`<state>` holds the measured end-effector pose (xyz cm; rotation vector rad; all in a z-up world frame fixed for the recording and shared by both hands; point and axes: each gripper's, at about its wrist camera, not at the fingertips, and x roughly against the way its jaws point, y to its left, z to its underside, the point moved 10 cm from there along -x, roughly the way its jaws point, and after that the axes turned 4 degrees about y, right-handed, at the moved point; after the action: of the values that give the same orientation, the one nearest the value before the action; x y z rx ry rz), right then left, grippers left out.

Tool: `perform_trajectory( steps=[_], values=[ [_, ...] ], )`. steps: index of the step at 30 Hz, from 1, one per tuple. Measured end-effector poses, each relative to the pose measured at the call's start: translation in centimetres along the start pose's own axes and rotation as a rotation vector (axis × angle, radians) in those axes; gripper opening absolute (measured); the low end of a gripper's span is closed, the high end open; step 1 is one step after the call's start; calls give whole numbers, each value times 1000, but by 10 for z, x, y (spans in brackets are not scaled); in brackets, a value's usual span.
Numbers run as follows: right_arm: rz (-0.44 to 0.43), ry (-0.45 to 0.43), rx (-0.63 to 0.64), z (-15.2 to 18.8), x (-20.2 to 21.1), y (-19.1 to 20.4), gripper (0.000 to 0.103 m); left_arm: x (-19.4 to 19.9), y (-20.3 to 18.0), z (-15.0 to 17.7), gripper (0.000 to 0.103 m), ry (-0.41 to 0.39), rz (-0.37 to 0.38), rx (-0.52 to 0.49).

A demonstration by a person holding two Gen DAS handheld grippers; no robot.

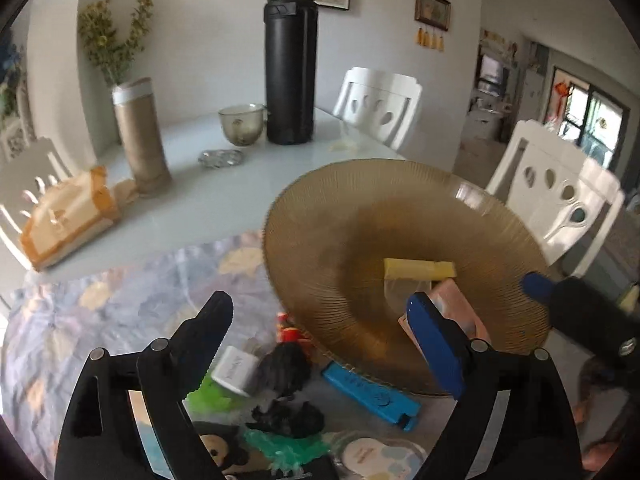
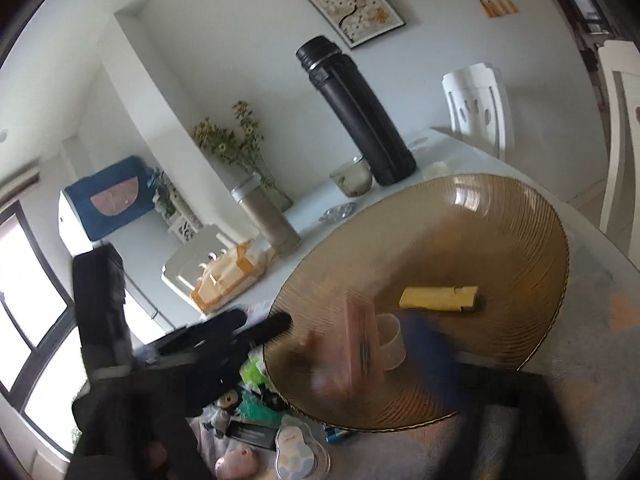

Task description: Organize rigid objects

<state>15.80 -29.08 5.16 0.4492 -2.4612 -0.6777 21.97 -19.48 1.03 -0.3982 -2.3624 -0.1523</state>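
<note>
A ribbed amber glass bowl (image 1: 360,220) (image 2: 500,220) stands on the table. A yellow block (image 1: 418,269) (image 2: 440,299) and a clear small cup (image 2: 390,342) lie in it. My left gripper (image 1: 320,328) is open, its blue finger over the bowl's near rim, above a white cube (image 1: 234,370), a blue flat bar (image 1: 370,392), a red figure (image 1: 289,332) and black fuzzy toys (image 1: 286,368). A pink box (image 1: 456,308) (image 2: 360,356) hangs blurred over the bowl between my right gripper's fingers. My right gripper (image 2: 372,360) appears shut on it.
A tall black flask (image 1: 290,64), a glass cup (image 1: 242,124), a tan tumbler (image 1: 140,140), a glass ashtray (image 1: 220,158) and a tissue pack (image 1: 68,220) stand farther back. White chairs (image 1: 380,104) ring the table. A patterned cloth (image 1: 100,312) covers the near side.
</note>
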Motion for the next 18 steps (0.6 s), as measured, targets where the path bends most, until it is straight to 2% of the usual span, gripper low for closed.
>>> perform_trajectory(
  steps=[2, 4, 10, 13, 16, 18],
  values=[
    [-23, 13, -11, 0, -4, 1, 103, 1, 1, 2, 90, 0, -33, -25],
    [-22, 21, -22, 2, -8, 1, 103, 2, 2, 3, 90, 11, -28, -30],
    [-23, 2, 40, 5, -6, 15, 103, 9, 27, 8, 90, 18, -28, 47],
    [-38, 9, 89, 10, -8, 27, 103, 16, 48, 15, 90, 30, -54, 74],
    [-74, 53, 151, 25, -16, 48, 103, 26, 72, 28, 90, 35, -77, 99],
    [-85, 120, 211, 46, -26, 65, 103, 31, 91, 44, 90, 60, -97, 120]
  ],
)
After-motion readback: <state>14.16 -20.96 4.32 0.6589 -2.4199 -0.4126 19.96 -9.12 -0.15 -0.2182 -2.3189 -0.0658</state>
